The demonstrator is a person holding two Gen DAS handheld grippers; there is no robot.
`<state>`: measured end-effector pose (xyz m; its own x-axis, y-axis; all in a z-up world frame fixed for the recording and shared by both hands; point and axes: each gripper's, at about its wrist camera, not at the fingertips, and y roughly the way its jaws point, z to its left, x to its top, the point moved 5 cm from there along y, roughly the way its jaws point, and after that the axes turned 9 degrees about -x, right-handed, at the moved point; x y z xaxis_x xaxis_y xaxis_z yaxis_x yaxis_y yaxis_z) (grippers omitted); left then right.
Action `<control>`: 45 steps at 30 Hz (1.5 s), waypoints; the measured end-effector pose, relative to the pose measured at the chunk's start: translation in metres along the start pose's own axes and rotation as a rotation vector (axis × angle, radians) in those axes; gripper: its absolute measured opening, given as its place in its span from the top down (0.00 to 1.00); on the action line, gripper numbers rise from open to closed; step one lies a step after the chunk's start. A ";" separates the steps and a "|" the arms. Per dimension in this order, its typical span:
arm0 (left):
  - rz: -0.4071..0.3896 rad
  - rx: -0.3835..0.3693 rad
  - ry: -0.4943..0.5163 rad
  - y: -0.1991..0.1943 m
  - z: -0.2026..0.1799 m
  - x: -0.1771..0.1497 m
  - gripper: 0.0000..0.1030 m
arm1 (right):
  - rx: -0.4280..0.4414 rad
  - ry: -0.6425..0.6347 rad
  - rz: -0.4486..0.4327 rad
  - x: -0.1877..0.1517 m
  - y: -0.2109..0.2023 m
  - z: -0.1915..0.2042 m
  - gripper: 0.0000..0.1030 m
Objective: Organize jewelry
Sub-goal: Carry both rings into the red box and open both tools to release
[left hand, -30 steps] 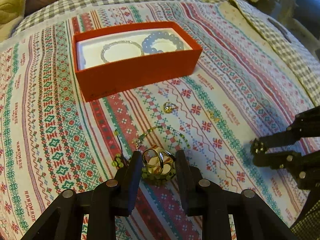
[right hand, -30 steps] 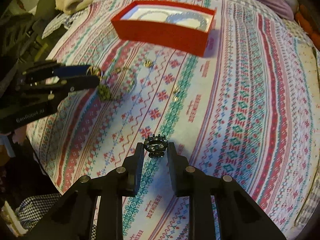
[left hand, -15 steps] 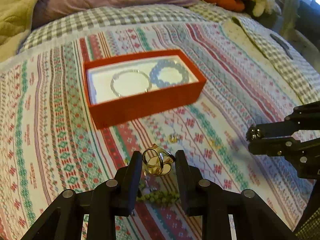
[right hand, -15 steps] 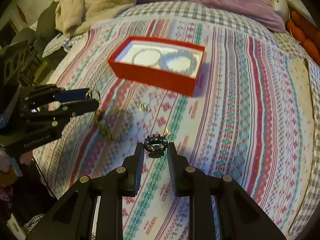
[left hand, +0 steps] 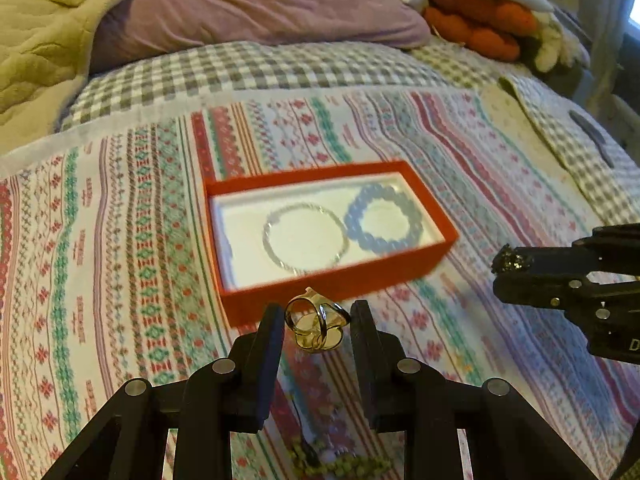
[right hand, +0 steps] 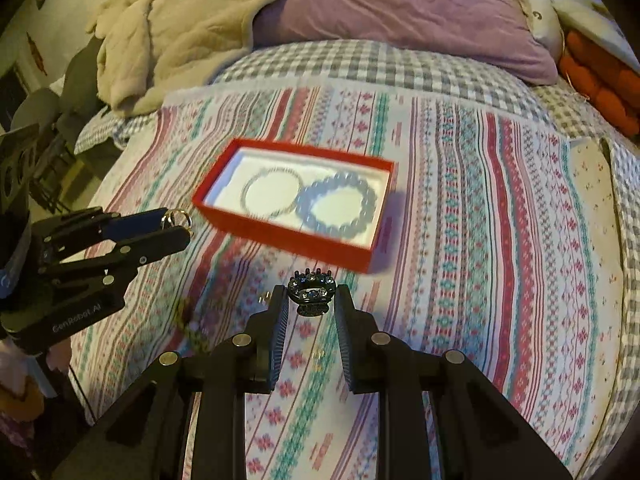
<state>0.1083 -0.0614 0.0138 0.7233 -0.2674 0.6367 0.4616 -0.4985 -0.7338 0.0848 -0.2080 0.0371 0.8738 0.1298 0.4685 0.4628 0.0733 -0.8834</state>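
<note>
A red box [left hand: 340,286] [right hand: 280,236] with a white lining lies on the patterned bedspread; inside lie a thin clear-bead bracelet [left hand: 306,242] [right hand: 272,196] and a blue-bead bracelet [left hand: 382,220] [right hand: 336,206]. My left gripper [left hand: 318,322] [right hand: 180,224] is shut on a gold ring [left hand: 316,326], held above the bedspread just short of the box's near wall. My right gripper [right hand: 312,300] [left hand: 506,268] is shut on a dark ring set with clear stones [right hand: 312,294], raised to the right of the box. A green-bead necklace [left hand: 340,464] lies on the cloth under the left gripper.
A small earring [right hand: 264,298] lies on the bedspread near the right gripper's fingers. A purple pillow [left hand: 248,4] and a beige blanket [right hand: 168,28] lie at the head of the bed, an orange plush toy [left hand: 476,24] to the far right.
Both grippers have risen and moved toward the red box, each keeping its ring. The green necklace has dropped to the bottom of the left wrist view.
</note>
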 end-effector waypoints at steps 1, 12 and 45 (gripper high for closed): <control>-0.005 0.000 0.000 0.001 0.001 0.002 0.73 | -0.002 0.003 -0.008 0.004 0.002 0.000 0.76; -0.017 0.024 0.003 0.034 0.009 0.021 0.73 | -0.005 0.024 -0.063 0.033 0.030 -0.006 0.76; 0.041 0.047 -0.009 0.068 0.022 0.025 0.69 | -0.029 0.005 -0.016 0.044 0.072 -0.011 0.75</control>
<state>0.1688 -0.0842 -0.0254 0.7469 -0.2790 0.6036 0.4548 -0.4479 -0.7698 0.1582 -0.2075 -0.0061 0.8671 0.1236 0.4826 0.4807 0.0465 -0.8757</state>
